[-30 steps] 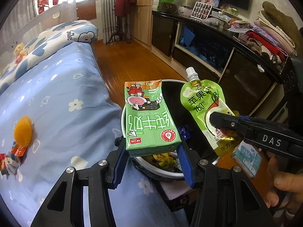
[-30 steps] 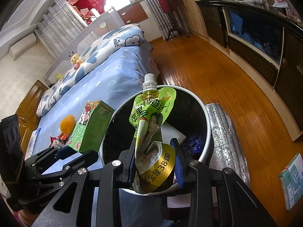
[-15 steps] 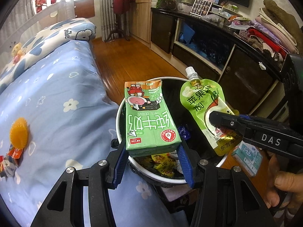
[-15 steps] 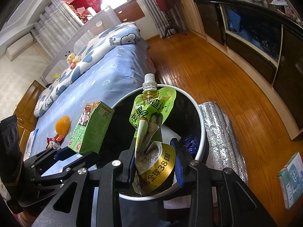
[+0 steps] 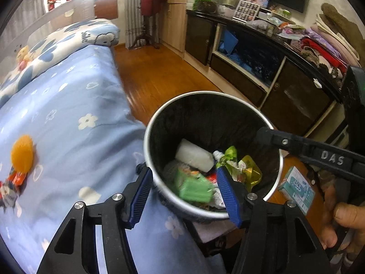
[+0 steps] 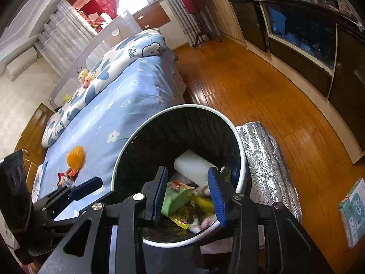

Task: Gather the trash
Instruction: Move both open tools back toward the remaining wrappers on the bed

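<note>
A round trash bin (image 5: pixel 205 96) with a white rim and black liner stands beside the bed; it also shows in the right wrist view (image 6: pixel 182 109). The green milk carton (image 5: pixel 194 186) and the green juice pouch (image 5: pixel 237 166) lie inside it among other wrappers; the carton (image 6: pixel 174 197) shows in the right wrist view too. My left gripper (image 5: pixel 183 193) is open and empty over the bin's near rim. My right gripper (image 6: pixel 188 193) is open and empty above the bin. An orange spiky ball (image 5: pixel 21 154) and snack wrappers (image 5: pixel 12 182) lie on the blue bed.
A blue flowered bed (image 5: pixel 68 118) is left of the bin. A silver foil roll (image 6: pixel 267 166) and a small tissue box (image 5: pixel 296 189) lie on the wooden floor. Dark cabinets (image 5: pixel 262 68) line the right wall.
Both grippers opened. The green carton dropped from the left gripper and the juice pouch from the right gripper into the bin.
</note>
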A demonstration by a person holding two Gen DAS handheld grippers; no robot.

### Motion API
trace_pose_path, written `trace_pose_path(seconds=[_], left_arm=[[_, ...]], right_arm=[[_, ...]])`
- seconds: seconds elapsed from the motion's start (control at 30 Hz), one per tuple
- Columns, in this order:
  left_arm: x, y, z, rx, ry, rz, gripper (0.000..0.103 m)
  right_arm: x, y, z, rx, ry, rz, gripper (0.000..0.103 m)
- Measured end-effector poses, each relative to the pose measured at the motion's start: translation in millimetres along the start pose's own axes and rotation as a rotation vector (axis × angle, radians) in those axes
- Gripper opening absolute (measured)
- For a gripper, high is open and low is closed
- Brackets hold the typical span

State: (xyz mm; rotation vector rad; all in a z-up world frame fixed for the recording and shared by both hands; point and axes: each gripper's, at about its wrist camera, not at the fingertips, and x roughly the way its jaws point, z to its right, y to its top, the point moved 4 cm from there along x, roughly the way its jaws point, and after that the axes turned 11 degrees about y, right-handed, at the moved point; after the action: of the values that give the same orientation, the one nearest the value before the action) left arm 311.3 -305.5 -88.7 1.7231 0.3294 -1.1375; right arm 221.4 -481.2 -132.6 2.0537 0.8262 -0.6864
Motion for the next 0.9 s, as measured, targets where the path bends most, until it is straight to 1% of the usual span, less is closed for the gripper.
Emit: trace_pose_path(seconds=[0.1, 0.17, 0.23, 0.47, 0.57, 0.73, 0.9], left_arm=[[-5.5, -10.7, -12.6, -0.037, 0.015, -0.002, 0.065], [-11.0, -20.0, -23.1, -0.065, 0.039, 0.003, 0.067], [-16.8, -30.0, -34.6, -0.096, 0.055, 0.005, 0.069], [-38.1, -63.5, -67.7, -0.196, 0.104, -0.006, 0.071], [-50.2, -79.5, -82.0, -0.229, 0.142, -0.002, 0.074], [-71.0, -103.2, -106.4, -0.285, 0.197, 0.008, 0.079], [-86.6, -123.7, -129.6, -0.341, 0.247, 0.003, 0.080]], right_arm=[[-3.1, -2.7, -2.8, -0.001, 0.005, 0.014, 0.049], [-3.8, -4.1, -8.0, -0.004, 0.012, 0.025, 0.062], [-5.3, -7.4, -15.7, -0.012, 0.021, 0.038, 0.070], [-3.9, -19.6, -53.2, -0.079, 0.042, 0.063, 0.076], [-0.3, -25.2, -71.6, -0.109, 0.055, 0.063, 0.077], [14.7, -36.1, -103.5, -0.158, 0.091, 0.037, 0.078], [35.1, -51.8, -132.5, -0.194, 0.125, -0.009, 0.078]])
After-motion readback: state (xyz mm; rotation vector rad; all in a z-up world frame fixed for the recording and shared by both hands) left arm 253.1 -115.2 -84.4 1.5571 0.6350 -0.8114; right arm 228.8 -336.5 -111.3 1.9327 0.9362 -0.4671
